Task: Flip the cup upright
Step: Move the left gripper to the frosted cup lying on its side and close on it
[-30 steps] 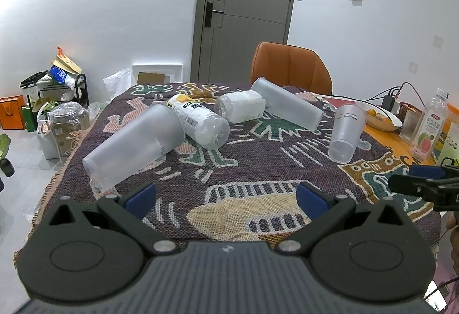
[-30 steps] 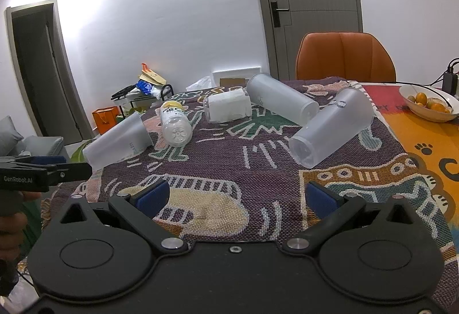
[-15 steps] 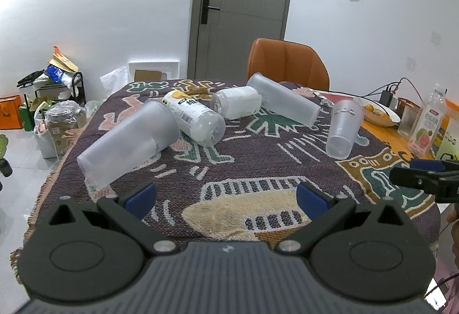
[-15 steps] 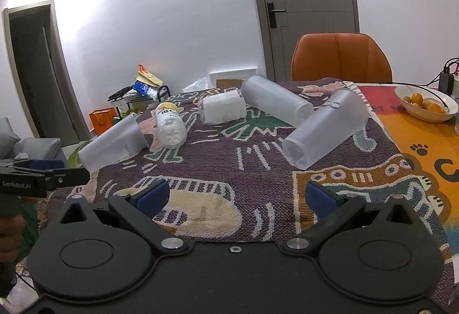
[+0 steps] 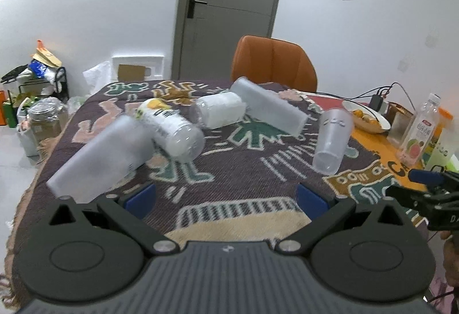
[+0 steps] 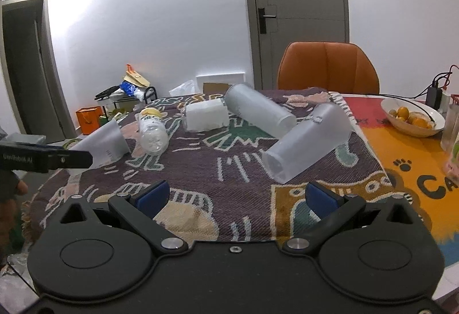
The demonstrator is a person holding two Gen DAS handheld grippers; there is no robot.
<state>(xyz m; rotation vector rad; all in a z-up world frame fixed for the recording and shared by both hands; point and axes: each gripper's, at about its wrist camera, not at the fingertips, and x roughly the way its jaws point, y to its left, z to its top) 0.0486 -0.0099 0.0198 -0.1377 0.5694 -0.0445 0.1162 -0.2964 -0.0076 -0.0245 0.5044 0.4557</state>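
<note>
At frame center in both views, on the patterned tablecloth (image 5: 229,170): 5 containers, all lying on their sides. 3 frosted cups: near-left cup (image 5: 100,159), far cup (image 5: 268,106), right cup (image 5: 331,139) with its mouth toward the camera. Plus 1 yellow-capped bottle (image 5: 172,129) and 1 white ribbed container (image 5: 219,110).

Left gripper (image 5: 226,196): jaws spread wide, holding nothing, lower center, near-left cup just beyond its left finger. Right gripper (image 6: 235,195): also spread, empty; right cup (image 6: 307,141) lies just past its right finger.

Text: "GenRobot.AI" on the left gripper's side at the left edge of the right view; partial "CA" on the orange mat (image 6: 416,170). Bottle label unreadable, motion-blurred.

Upper right: 1 orange chair (image 6: 327,67), 1 fruit bowl (image 6: 413,118), 1 juice bottle (image 5: 420,130), its label illegible.
</note>
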